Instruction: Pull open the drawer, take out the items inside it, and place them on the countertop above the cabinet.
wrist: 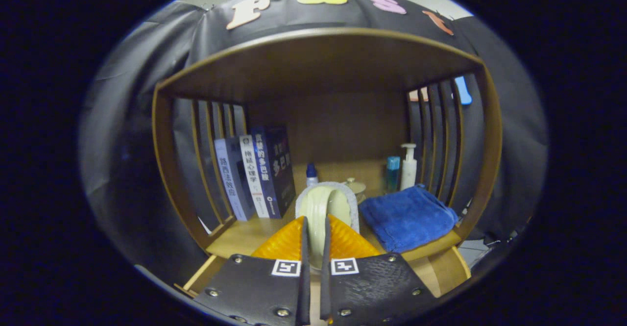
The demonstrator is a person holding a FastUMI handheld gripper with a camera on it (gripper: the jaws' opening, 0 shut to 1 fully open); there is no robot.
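My gripper (316, 224) is shut on a pale green rounded item (338, 202) with a whitish speckled rim, pinched upright between both fingers. The item hangs just over the wooden countertop (245, 235) of the cabinet, near its front edge and under the wooden shelf roof. What kind of object it is cannot be told. Below the fingers, the side rails of the pulled-out drawer (443, 267) show on both sides. The drawer's inside is hidden behind the gripper.
A folded blue towel (409, 215) lies on the countertop right of the item. Three upright books (254, 176) stand at the left. At the back are a small blue-capped bottle (311, 174), a lidded dish (353, 186), a teal bottle (392, 171) and a white pump bottle (408, 166). Slatted side walls (441, 135) close both ends.
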